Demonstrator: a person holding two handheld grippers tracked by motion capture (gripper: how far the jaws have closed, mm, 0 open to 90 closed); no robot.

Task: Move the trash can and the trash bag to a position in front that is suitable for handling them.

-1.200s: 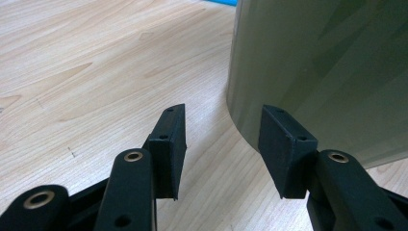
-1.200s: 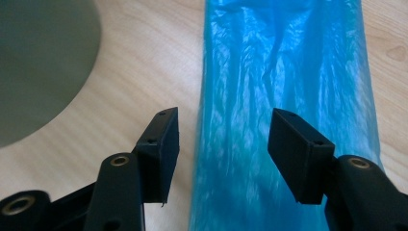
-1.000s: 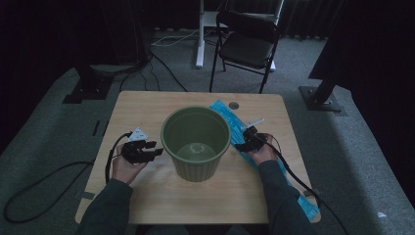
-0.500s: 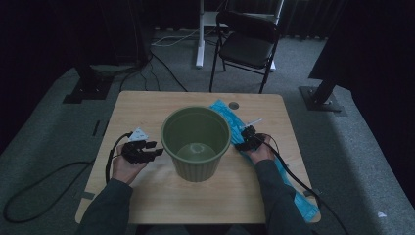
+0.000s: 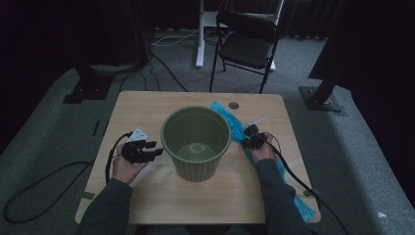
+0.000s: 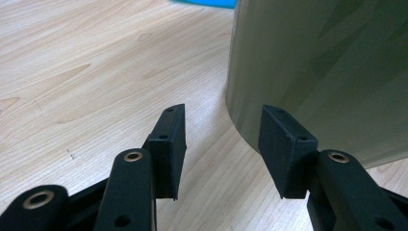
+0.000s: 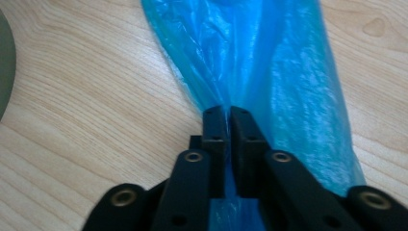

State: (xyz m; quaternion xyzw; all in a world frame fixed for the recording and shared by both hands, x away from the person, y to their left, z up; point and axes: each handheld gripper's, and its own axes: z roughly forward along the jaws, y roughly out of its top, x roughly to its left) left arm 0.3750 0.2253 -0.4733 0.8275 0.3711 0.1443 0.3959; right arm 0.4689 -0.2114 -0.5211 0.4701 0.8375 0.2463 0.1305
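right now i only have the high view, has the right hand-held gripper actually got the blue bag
Observer: Yes. In the right gripper view the right hand-held gripper has its jaws pinched shut on a fold of the blue bag.
Operator: and the left one, is it on the bin
Observer: No. The left hand-held gripper is open, with bare table between its jaws.
Operator: how near the bin is it
Observer: Close: the green bin wall stands just beyond one jaw tip; whether they touch, I cannot tell.
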